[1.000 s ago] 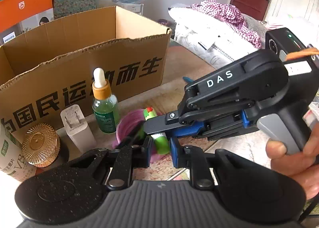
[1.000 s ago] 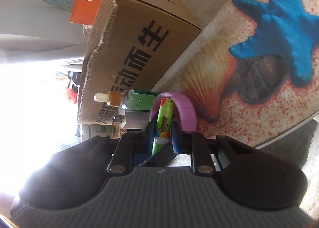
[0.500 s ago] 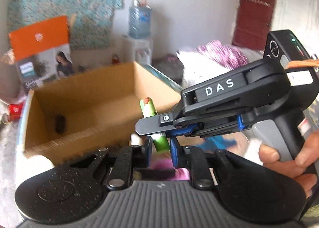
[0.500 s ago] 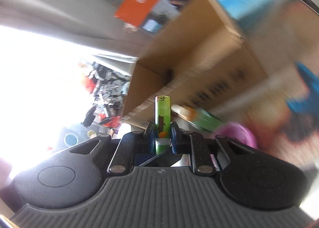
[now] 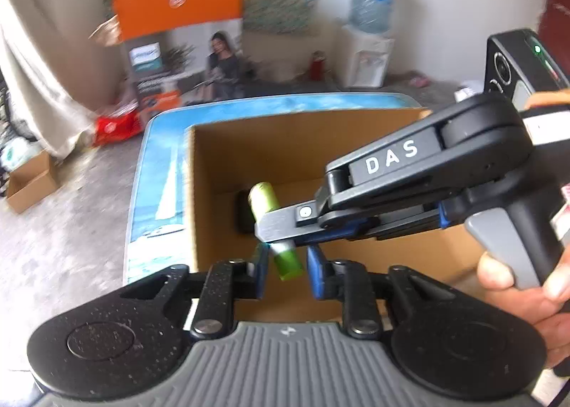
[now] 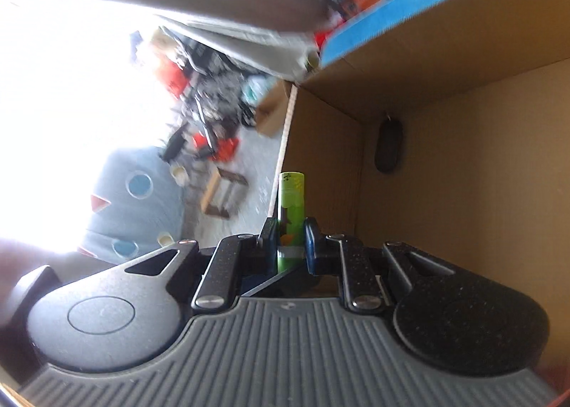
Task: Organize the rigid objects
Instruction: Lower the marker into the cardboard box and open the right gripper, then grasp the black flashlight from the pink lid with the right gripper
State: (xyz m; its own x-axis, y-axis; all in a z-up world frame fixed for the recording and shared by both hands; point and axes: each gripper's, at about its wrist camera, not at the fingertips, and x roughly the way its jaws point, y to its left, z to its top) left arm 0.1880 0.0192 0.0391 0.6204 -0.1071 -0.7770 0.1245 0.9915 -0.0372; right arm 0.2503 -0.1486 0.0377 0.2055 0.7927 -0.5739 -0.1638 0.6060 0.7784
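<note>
My right gripper (image 6: 290,239) is shut on a green tube (image 6: 292,207). It holds the tube over the open cardboard box (image 5: 221,165). In the left wrist view the right gripper (image 5: 274,225) crosses from the right, with the green tube (image 5: 265,198) pinched in its fingers above the box's inside. My left gripper (image 5: 285,266) is just below it. Its blue pads (image 5: 315,270) stand a little apart on either side of the tube's lower end, not touching it. A dark oval object (image 6: 388,147) lies in the box's corner.
The box stands on a table with a blue sea-print cover (image 5: 160,193). Behind it an orange and grey product box (image 5: 181,36) leans on the wall, next to a water dispenser (image 5: 370,33). A small cardboard box (image 5: 28,182) sits on the floor at left.
Both grippers have risen from the table and moved over the open box. The green tube went up with the right gripper, out of the pink cup. The bottles on the table are out of view.
</note>
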